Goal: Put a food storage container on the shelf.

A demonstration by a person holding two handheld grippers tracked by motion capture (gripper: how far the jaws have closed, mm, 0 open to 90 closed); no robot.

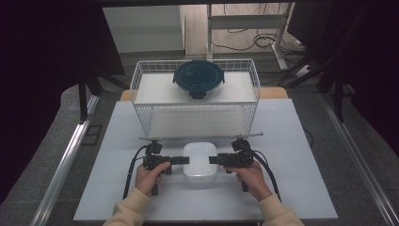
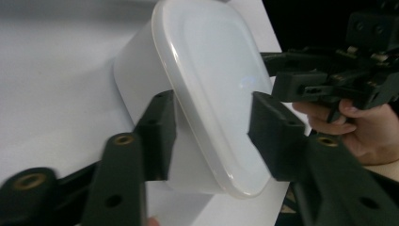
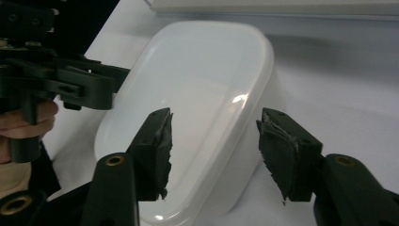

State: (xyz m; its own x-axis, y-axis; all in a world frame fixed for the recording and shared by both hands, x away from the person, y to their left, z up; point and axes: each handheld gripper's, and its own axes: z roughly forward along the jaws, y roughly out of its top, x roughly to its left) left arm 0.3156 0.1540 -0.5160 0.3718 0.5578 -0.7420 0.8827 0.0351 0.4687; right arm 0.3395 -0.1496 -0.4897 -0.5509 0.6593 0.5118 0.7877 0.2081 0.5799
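White table (image 1: 291, 155), dark room; both grippers' jaws open round white container (image 1: 200, 162)

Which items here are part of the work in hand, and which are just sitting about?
In hand: white lidded container, left tool, right tool, both open at its sides.
Sitting about: wire basket, round dark-lidded container inside it.
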